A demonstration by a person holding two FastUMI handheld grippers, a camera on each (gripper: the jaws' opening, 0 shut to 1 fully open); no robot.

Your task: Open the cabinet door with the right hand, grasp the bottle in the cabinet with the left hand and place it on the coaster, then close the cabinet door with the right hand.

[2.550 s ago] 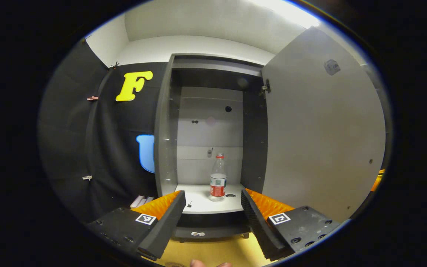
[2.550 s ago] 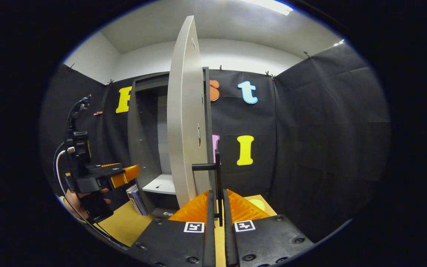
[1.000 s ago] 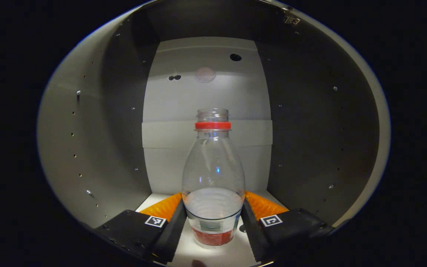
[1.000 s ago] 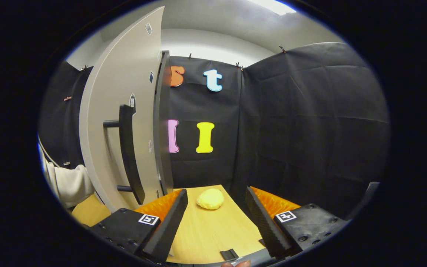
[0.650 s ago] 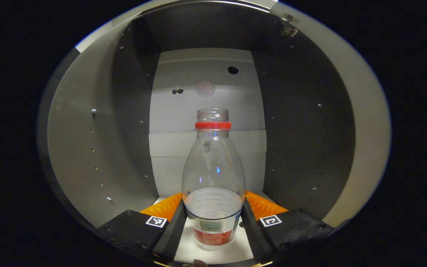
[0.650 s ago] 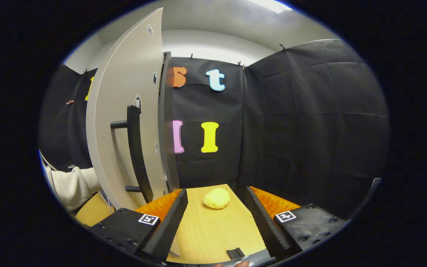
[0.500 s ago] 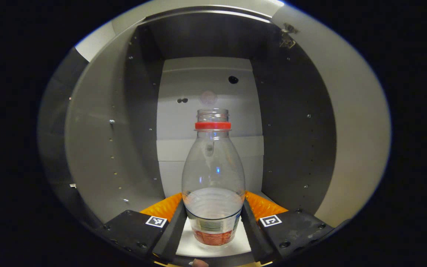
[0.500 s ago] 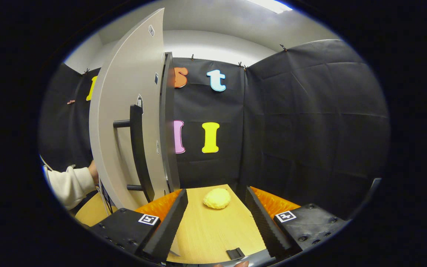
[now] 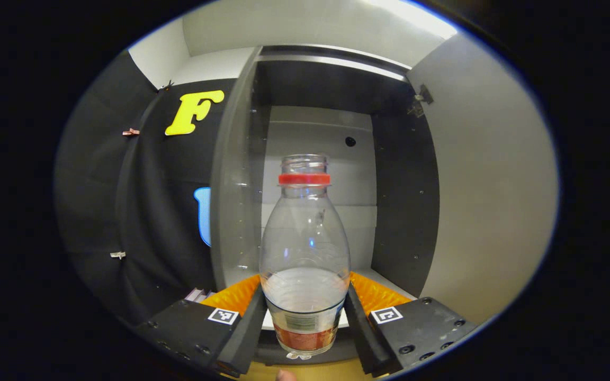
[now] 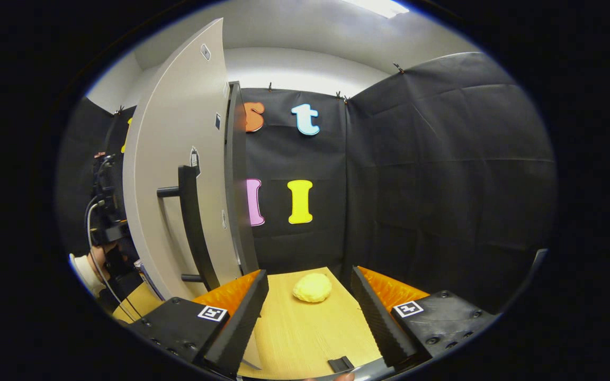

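Bottle [image 9: 305,254] clamped upright low on its body between left gripper [image 9: 305,320] fingers, clear of the cabinet [image 9: 239,174]; right gripper [image 10: 310,312] gapes empty beside the door [image 10: 178,159].

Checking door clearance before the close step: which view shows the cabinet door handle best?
The right gripper view: the black bar handle stands full length on the outer face of the open cabinet door, with the right gripper open and clear of it. The left gripper view gives just the door's plain inner face, beside the held bottle.
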